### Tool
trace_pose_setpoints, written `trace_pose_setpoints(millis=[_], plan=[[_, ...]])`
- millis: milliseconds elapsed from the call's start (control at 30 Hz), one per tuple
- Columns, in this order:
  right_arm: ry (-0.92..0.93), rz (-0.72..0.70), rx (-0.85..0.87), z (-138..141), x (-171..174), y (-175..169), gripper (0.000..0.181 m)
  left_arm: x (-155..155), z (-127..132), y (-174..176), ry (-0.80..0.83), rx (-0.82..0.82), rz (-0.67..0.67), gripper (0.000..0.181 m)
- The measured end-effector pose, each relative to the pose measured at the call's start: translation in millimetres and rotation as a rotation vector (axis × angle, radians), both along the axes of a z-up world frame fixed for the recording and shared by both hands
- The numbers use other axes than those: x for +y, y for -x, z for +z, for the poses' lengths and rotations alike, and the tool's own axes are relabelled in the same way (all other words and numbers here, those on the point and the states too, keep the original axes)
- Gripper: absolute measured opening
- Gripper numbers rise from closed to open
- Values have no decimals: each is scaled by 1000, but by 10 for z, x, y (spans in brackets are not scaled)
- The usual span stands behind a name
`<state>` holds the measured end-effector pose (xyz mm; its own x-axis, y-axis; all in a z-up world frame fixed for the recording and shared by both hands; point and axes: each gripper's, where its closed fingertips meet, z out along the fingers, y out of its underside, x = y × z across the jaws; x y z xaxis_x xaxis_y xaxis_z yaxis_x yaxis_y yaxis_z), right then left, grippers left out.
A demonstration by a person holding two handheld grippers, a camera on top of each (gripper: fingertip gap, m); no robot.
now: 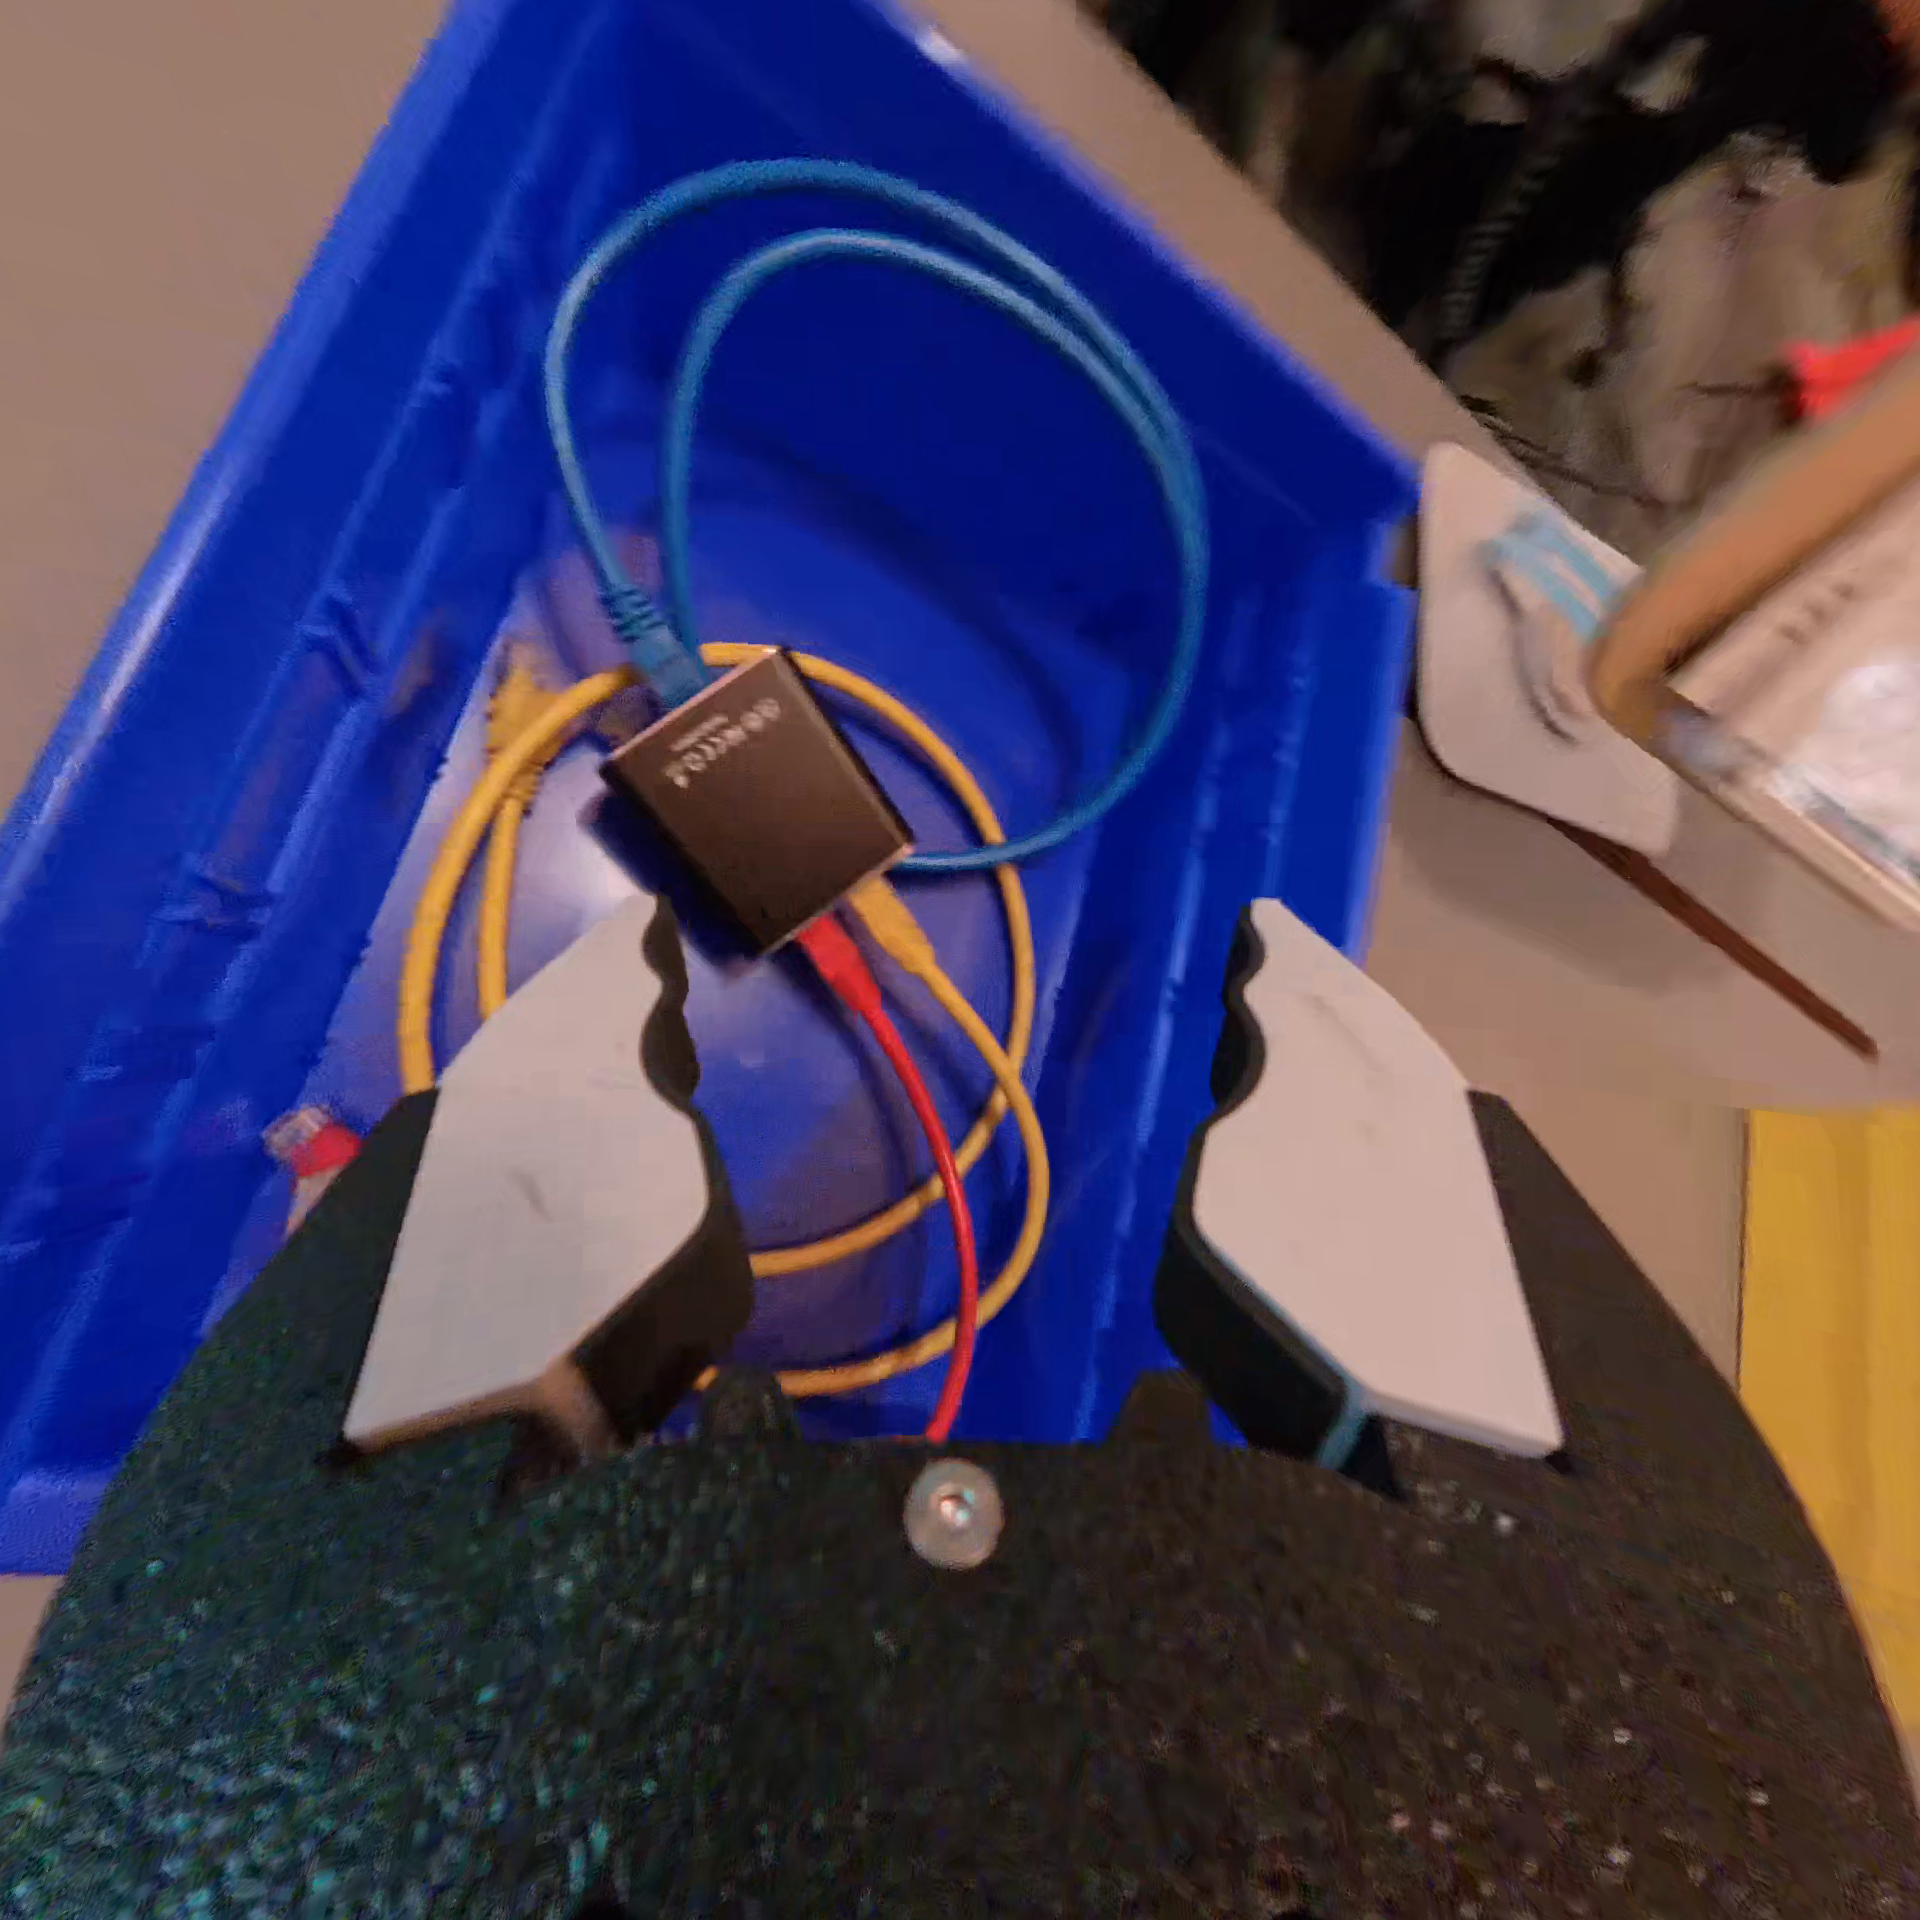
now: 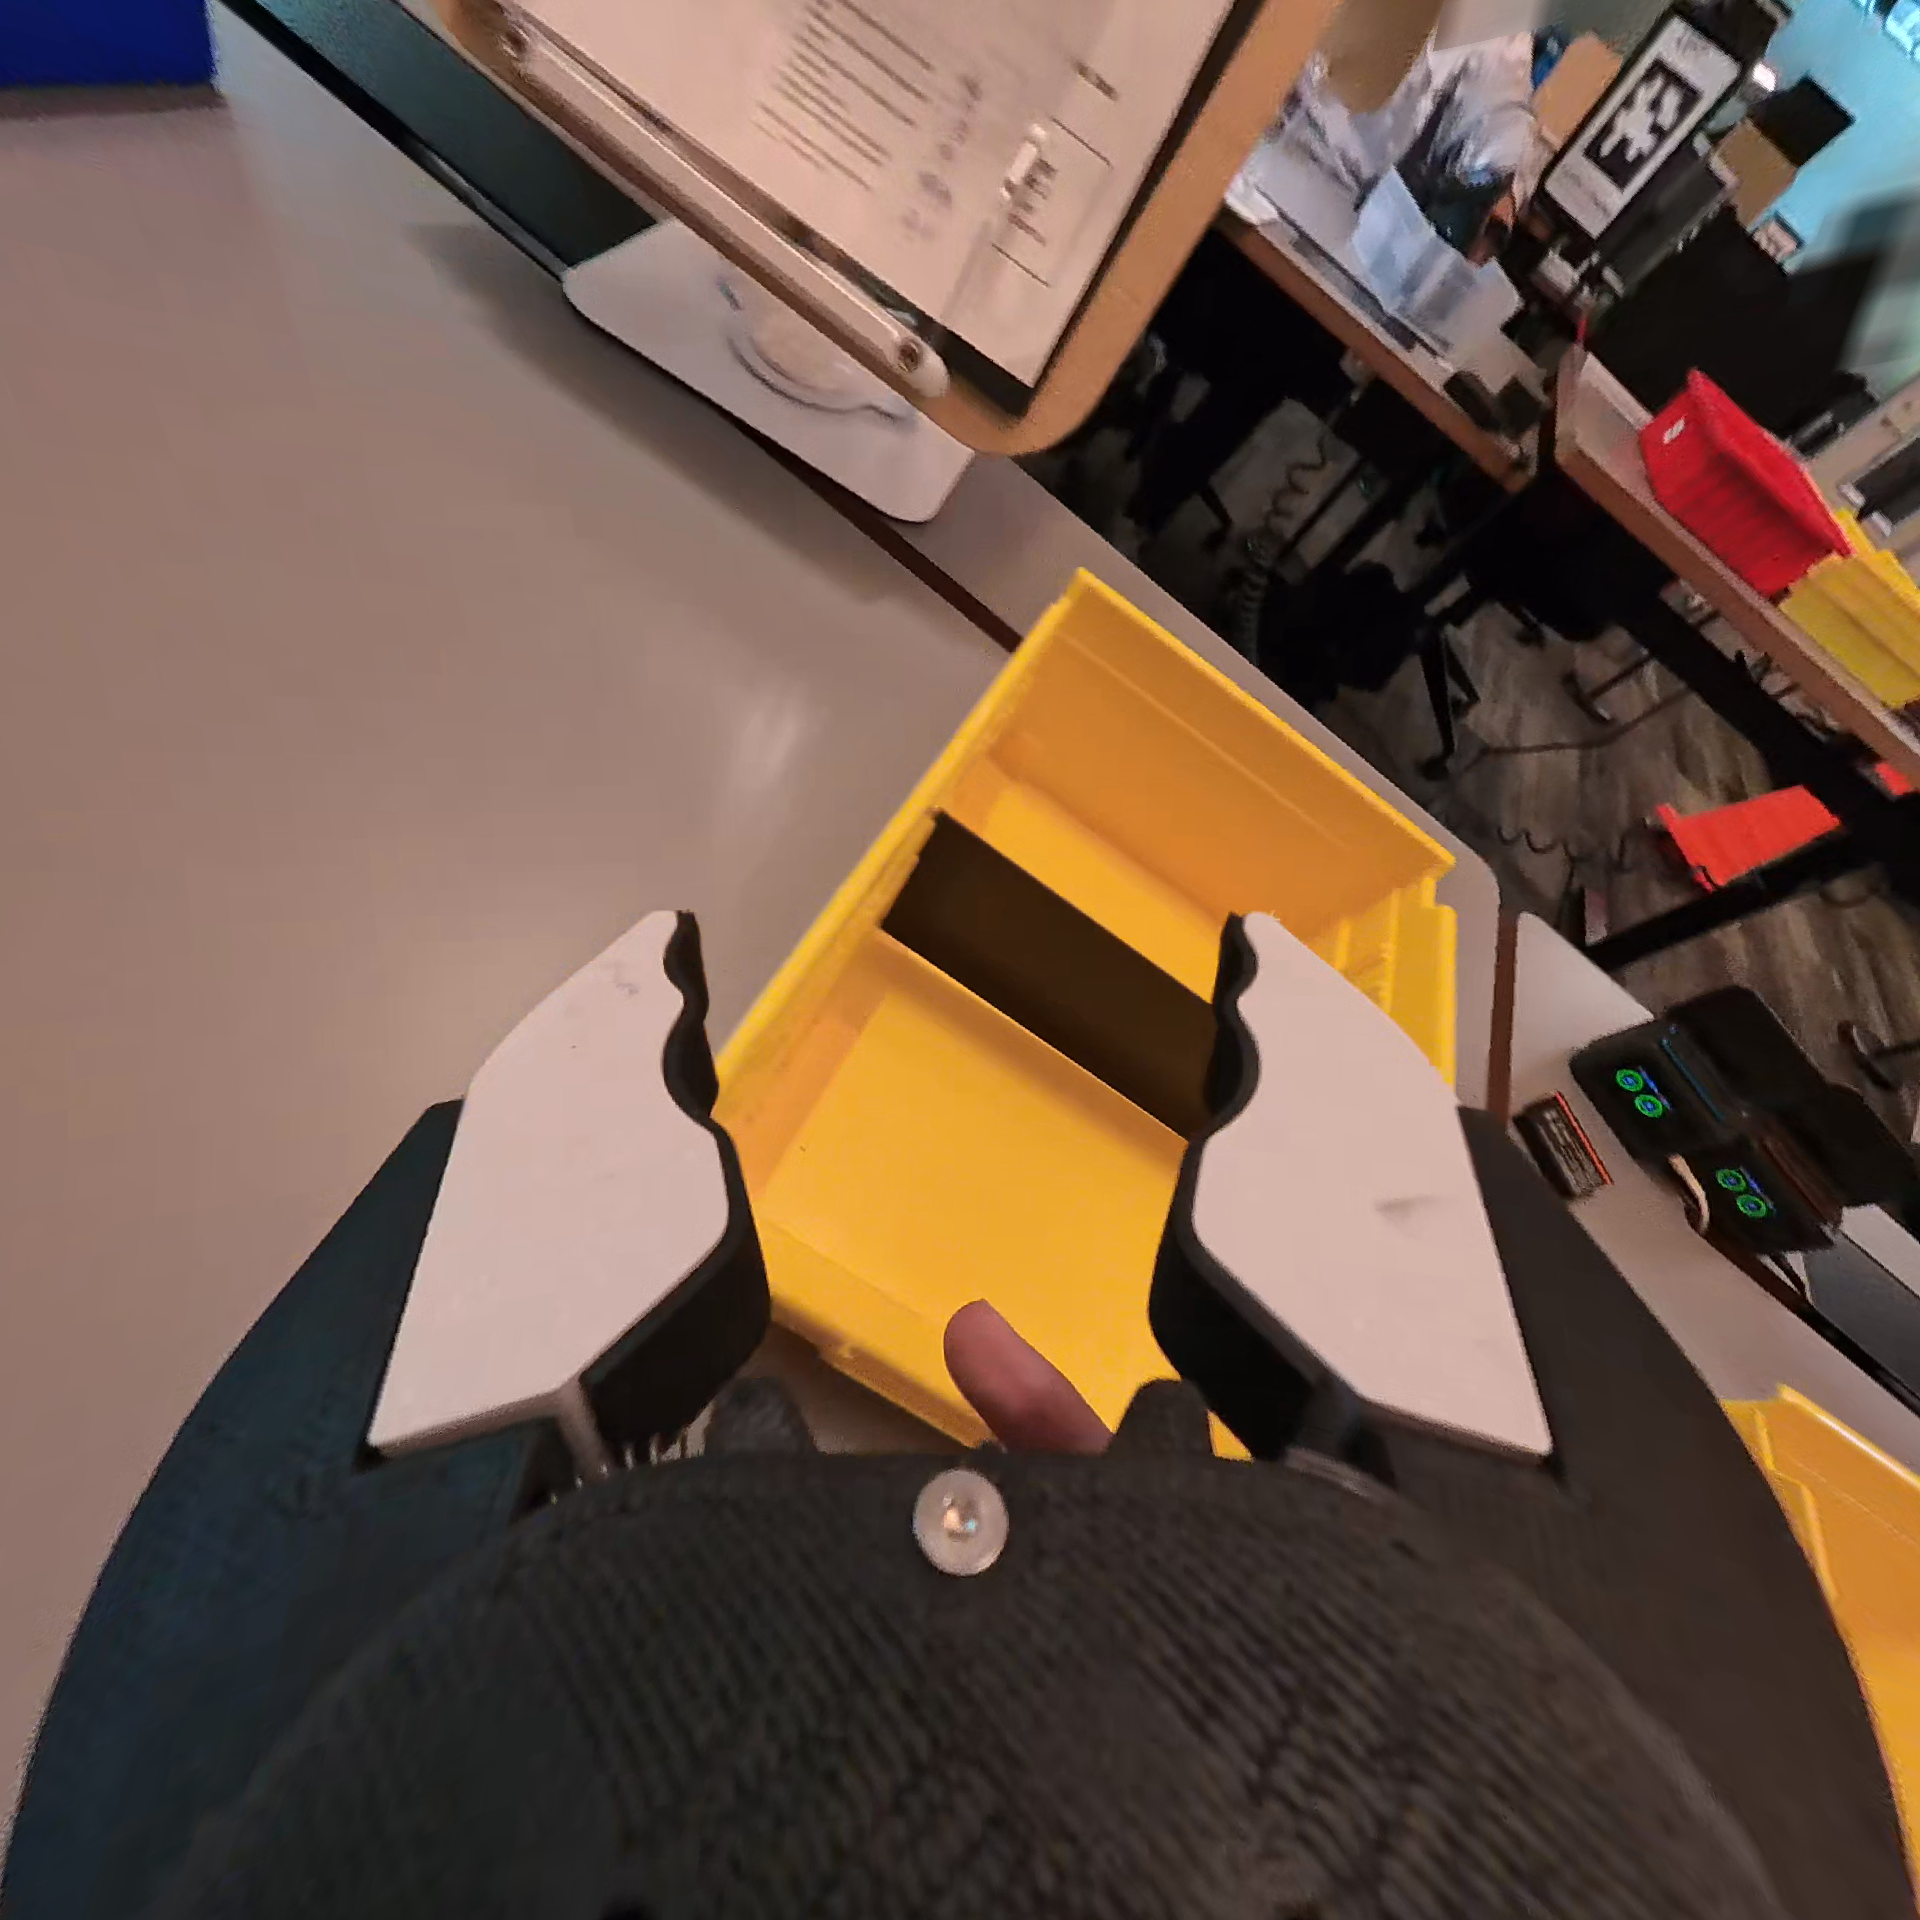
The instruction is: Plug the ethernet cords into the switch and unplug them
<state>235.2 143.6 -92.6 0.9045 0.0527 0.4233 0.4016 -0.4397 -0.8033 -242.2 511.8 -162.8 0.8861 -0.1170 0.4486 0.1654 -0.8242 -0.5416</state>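
Left gripper (image 1: pixel 951 935) is spread wide and empty, over the blue bin (image 1: pixel 312 727). Inside it lies the switch (image 1: pixel 756 798), with blue cord (image 1: pixel 1164 436), red cord (image 1: pixel 940 1122) and yellow cord (image 1: pixel 447 935) seemingly plugged in. Right gripper (image 2: pixel 956 956) is also spread, holding nothing, above the yellow bin (image 2: pixel 1226 748). Risk: 3 tangled loops, so tugging 1 plug could drag the unsecured switch.

Grey tabletop (image 2: pixel 312 623), cluttered workbenches (image 2: pixel 1683 540) behind, dark floor (image 2: pixel 1621 748)
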Motion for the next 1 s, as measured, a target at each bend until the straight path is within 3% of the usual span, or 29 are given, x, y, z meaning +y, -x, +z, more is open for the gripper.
trace_pose_setpoints(millis=[167, 333, 467, 567, 633, 800, 1000], plan=[[-32, 58, -8, -94, 9, 218, 90, 289, -342, 22, 109, 86, 177, 104], [-26, 57, -43, -95, 19, 192, 90, 269, -820, 102, 262, 185, 313, 104], [-19, 79, -26, -145, 3, 185, 88, 340, -921, 195, 205, 307, 327, 89], [-11, 79, -32, -167, -15, 159, 87, 371, -913, 189, 144, 301, 281, 72], [-16, 82, -35, -157, -20, 151, 86, 355, -905, 167, 156, 295, 216, 71], [-40, 95, -20, -104, -41, 198, 85, 288, -731, 126, 103, 344, -17, 69], [-83, 104, -29, 34, -107, 286, 84, 241, 176, 53, -184, 602, -245, 67]])
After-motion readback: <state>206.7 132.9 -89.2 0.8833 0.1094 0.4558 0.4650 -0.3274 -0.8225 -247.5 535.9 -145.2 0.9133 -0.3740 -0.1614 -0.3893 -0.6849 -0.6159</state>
